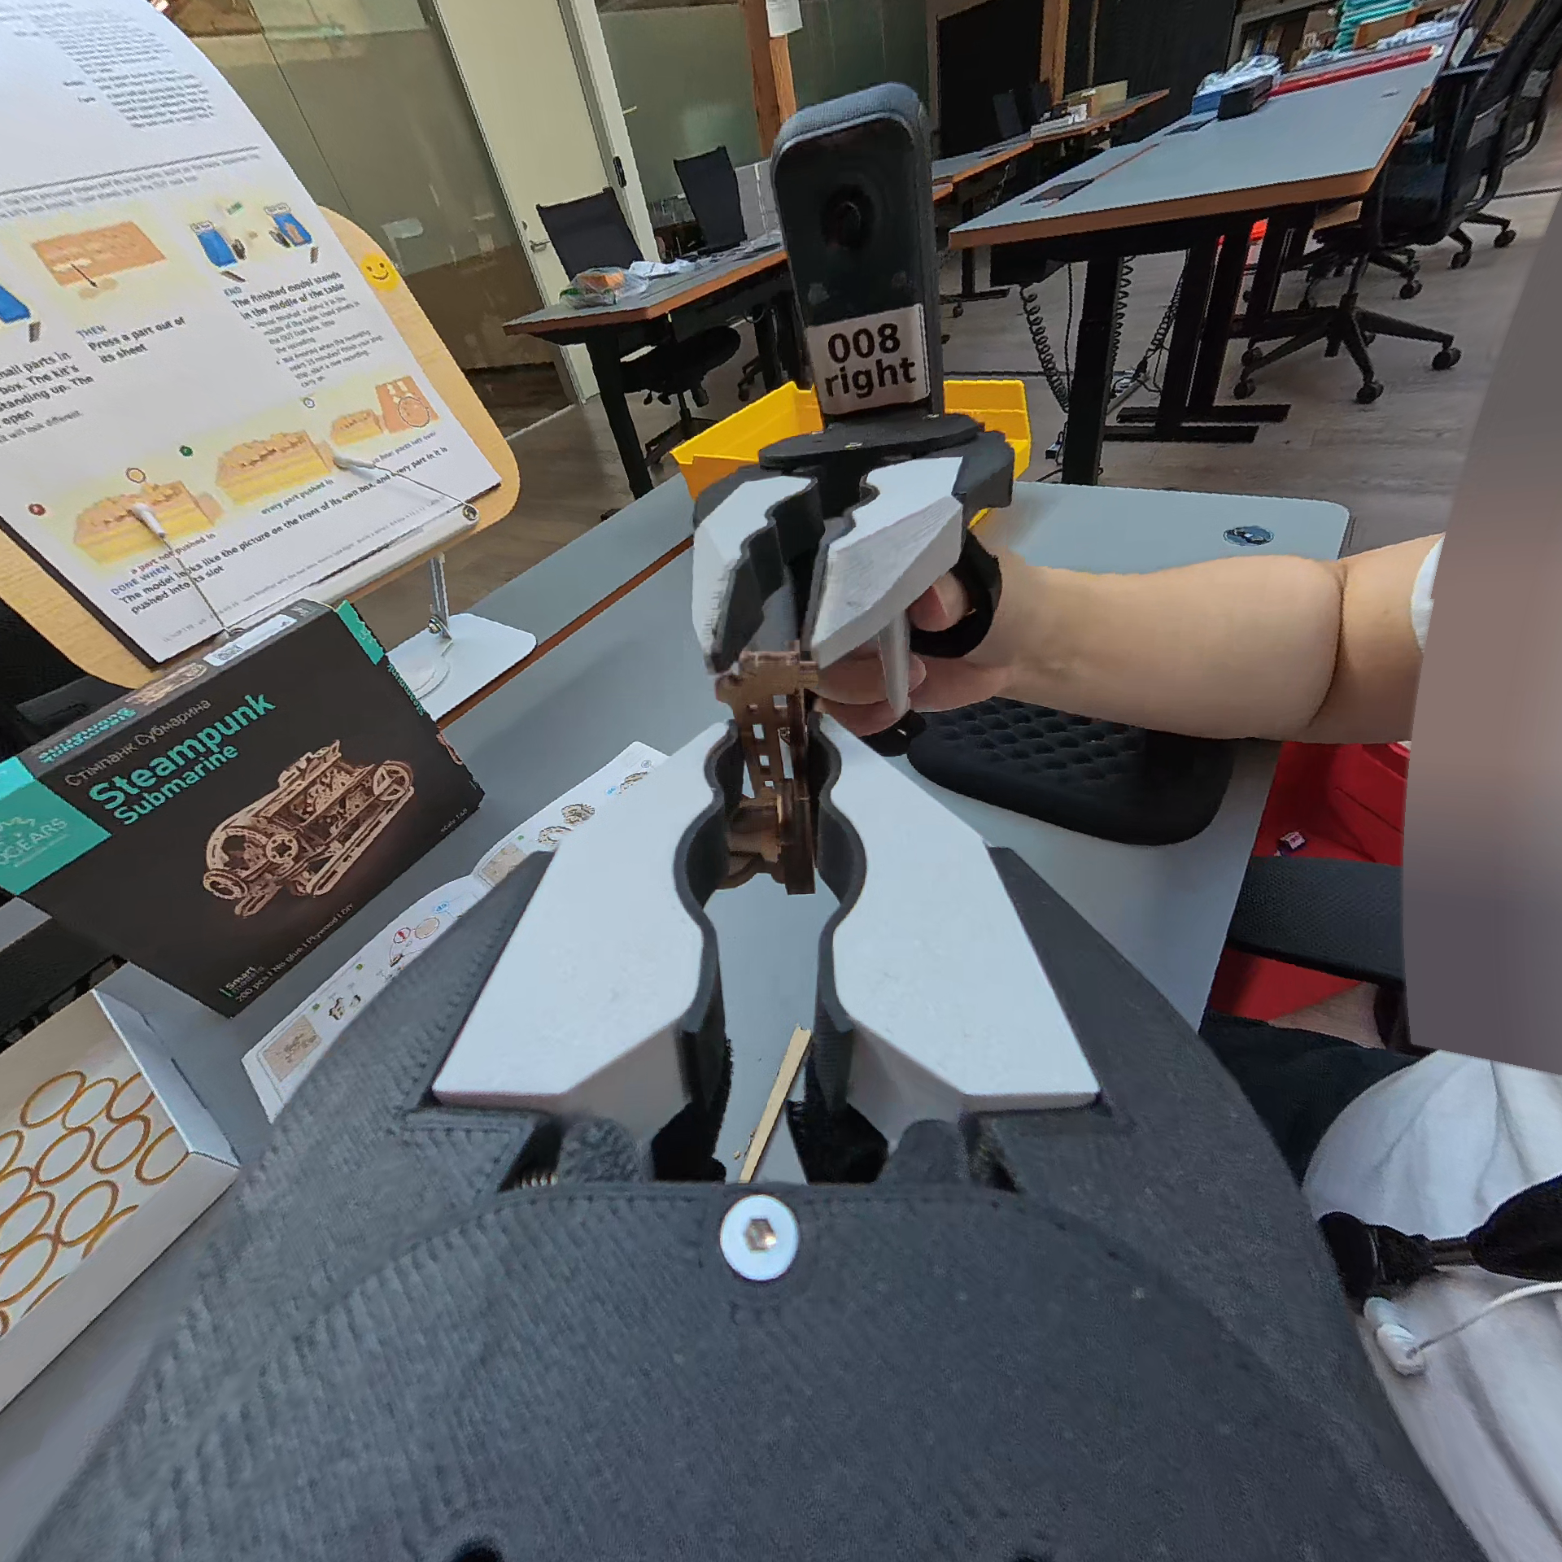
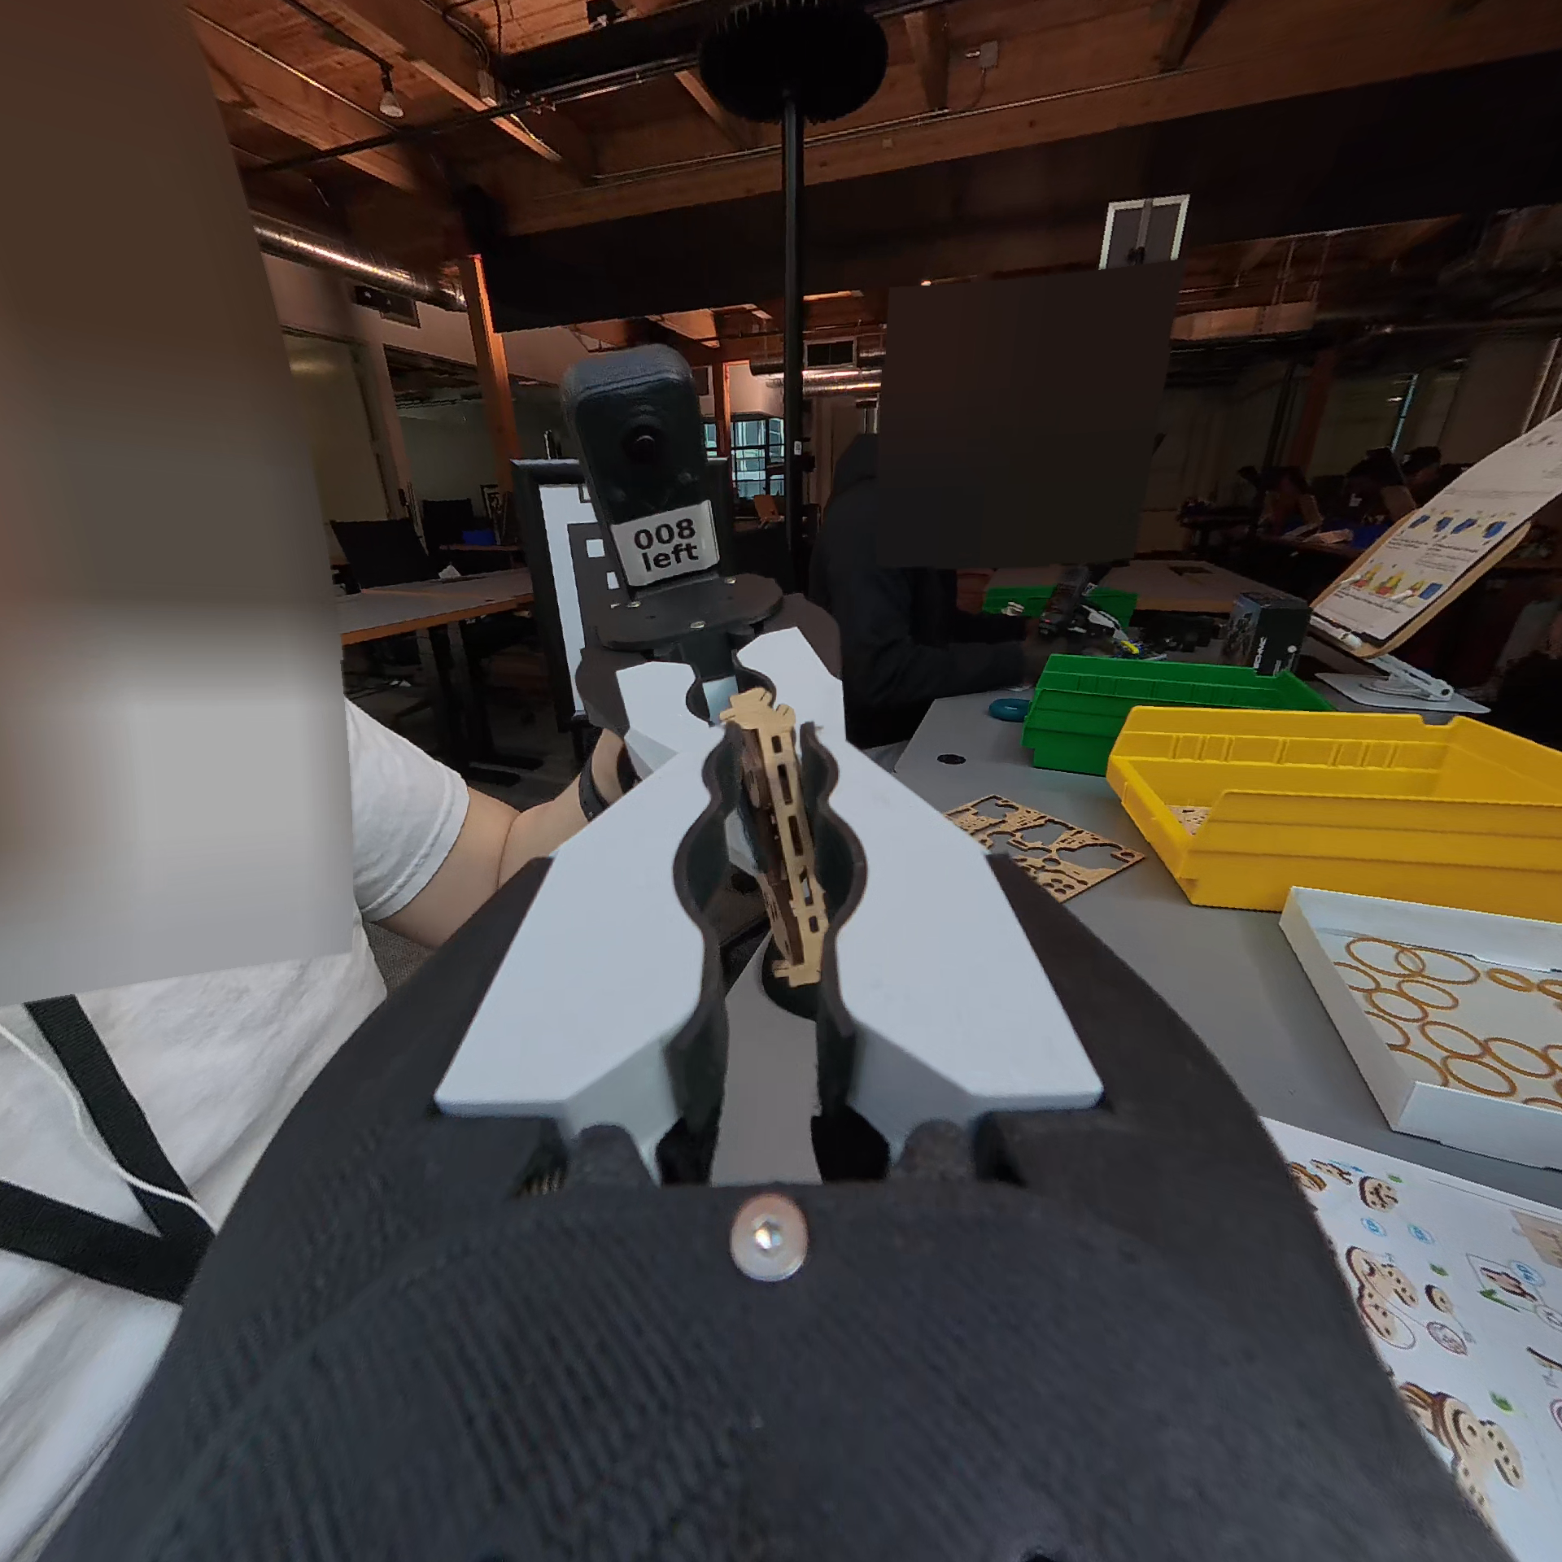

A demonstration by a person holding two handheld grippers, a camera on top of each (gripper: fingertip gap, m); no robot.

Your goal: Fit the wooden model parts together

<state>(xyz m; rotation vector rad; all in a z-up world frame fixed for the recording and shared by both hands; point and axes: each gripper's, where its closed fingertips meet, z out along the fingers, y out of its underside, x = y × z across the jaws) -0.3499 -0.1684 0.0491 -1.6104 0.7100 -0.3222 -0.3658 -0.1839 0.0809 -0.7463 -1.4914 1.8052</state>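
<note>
A wooden sub-assembly [image 1: 769,811], a slotted strip with darker geared pieces on it, hangs upright between the two grippers above the grey table [image 1: 592,676]. My left gripper [image 1: 771,748] is shut on it near its top. My right gripper [image 1: 765,659] faces it from the far side and is shut on the strip's top end. In the right wrist view the pale slotted strip [image 2: 786,845] runs down between the fingers of my right gripper [image 2: 765,748], and my left gripper [image 2: 735,701] is opposite. The lower end of the assembly is partly hidden by the fingers.
The dark kit box [image 1: 237,811], an instruction stand [image 1: 211,338], a white box of wooden rings [image 1: 76,1166] and a paper manual [image 1: 507,871] lie left. A yellow bin [image 2: 1318,811], green bin [image 2: 1158,701], punched wooden sheet [image 2: 1040,845] and black mat [image 1: 1073,761] are nearby. A person sits behind. My left and right fingertips are right by each other.
</note>
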